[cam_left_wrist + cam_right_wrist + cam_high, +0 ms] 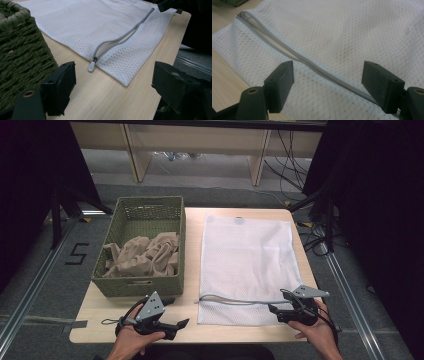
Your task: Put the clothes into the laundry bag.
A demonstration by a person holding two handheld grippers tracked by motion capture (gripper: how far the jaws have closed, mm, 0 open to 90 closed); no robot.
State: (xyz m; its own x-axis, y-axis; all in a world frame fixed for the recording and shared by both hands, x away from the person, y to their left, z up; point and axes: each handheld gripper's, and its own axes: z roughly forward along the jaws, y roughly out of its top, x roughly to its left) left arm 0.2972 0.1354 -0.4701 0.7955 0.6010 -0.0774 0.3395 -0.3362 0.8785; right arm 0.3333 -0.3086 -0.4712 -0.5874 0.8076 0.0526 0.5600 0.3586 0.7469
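Both grippers' jaws wide by mesh bag (246, 265)

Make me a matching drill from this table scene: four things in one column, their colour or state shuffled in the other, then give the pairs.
Things:
1. woven basket
2. mesh laundry bag
3. zipper
4. crumpled cloth

Colour or state:
A. grey, partly open
B. beige, piled inside the basket
C. olive green, standing at the table's left
D. white, lying flat on the table

Pairs: 1-C, 2-D, 3-A, 4-B
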